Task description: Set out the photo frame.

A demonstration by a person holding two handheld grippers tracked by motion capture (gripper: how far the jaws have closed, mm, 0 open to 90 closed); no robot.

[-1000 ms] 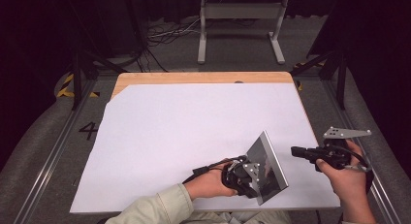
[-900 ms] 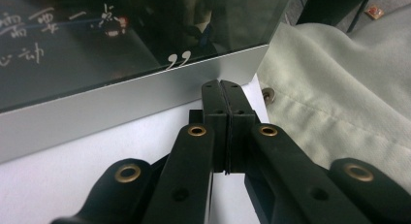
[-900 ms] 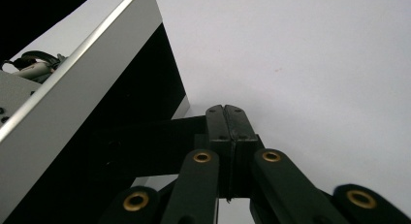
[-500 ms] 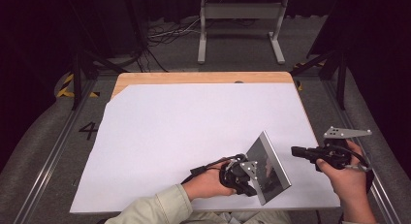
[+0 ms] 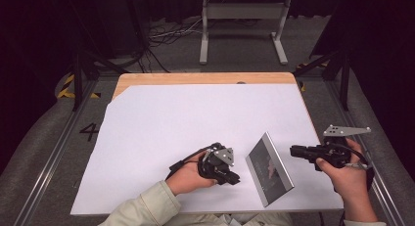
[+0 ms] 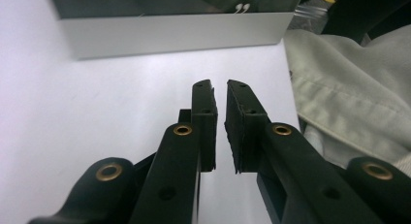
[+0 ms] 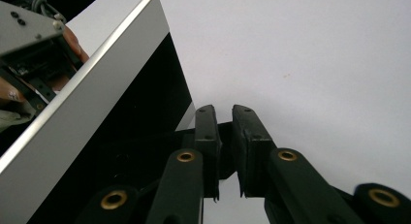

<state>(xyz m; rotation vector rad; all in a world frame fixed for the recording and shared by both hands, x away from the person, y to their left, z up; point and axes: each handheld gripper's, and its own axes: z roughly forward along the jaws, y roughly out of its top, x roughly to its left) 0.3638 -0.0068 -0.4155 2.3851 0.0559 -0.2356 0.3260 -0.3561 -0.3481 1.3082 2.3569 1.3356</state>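
— Two grippers, one box, one sheet?

— Yes. One white sheet point(image 5: 161, 138) covers most of the table point(image 5: 195, 79), one box point(image 5: 269, 168) lies on it near the front edge, and each hand has one gripper.

— Where is the box exactly?

— Between the two grippers, toward the right front of the sheet. It is a flat silver box with a dark glossy face, lying at an angle to the sheet's edges.

— Left gripper point(image 5: 230, 177)?

— Just left of the box, held by the left hand point(image 5: 188, 174), pointing toward it. In the left gripper view its jaws stand a narrow slit apart, nothing between them, tips short of the box's silver side point(image 6: 174, 35). A pale sleeve point(image 6: 358, 88) lies to the right there.

— Right gripper point(image 5: 296, 151)?

— Near the box's right side, held by the right hand point(image 5: 347, 179) over the sheet's right edge, grey plate point(image 5: 345, 131) on top. In the right gripper view its jaws also stand narrowly apart and grip nothing; the box point(image 7: 92, 112) rises close on the left, and I cannot tell whether a jaw touches it.
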